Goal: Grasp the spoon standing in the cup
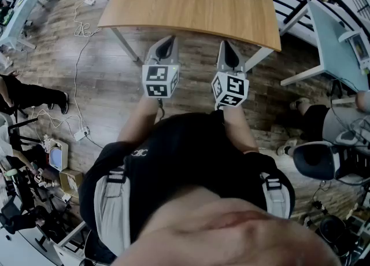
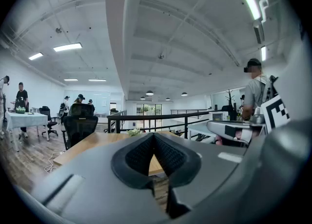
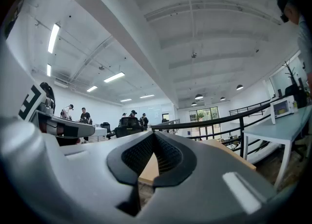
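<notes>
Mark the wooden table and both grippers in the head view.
wooden table (image 1: 191,4), head view, bare middle of its top.
left gripper (image 1: 169,40), head view, closed jaw tips.
right gripper (image 1: 225,45), head view, closed jaw tips.

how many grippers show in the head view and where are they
2. The left gripper is at centre left and the right gripper is beside it at centre right. Both are over the floor, pointing at the wooden table's near edge. None seems hidden.

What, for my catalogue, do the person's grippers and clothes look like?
The left gripper and right gripper are grey shells with black ribbed pads; each carries a white cube of black square markers. The person wears a black T-shirt and grey shoulder straps.
</notes>
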{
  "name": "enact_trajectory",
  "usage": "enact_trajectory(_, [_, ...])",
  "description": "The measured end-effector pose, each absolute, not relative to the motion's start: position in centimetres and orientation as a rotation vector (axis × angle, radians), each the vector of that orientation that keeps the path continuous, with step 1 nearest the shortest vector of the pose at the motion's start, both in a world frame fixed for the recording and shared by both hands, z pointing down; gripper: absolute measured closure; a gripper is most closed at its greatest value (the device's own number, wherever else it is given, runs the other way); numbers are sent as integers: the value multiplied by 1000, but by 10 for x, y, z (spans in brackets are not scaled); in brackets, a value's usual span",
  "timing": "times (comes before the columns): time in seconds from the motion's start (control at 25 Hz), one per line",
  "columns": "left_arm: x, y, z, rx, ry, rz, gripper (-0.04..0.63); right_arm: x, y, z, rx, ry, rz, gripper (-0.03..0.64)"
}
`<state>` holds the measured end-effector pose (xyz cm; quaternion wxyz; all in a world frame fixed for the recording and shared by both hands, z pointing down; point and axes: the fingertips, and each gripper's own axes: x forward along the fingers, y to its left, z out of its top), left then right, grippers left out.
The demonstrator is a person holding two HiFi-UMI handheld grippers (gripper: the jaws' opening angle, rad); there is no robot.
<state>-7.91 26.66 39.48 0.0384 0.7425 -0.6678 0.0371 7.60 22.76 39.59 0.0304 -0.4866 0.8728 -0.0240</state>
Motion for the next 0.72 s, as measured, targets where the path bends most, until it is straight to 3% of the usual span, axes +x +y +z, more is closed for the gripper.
enact_trajectory(0.72, [-96,251,411,2348,-1928,121,583,57,226,397,-1565,2667,-86,617])
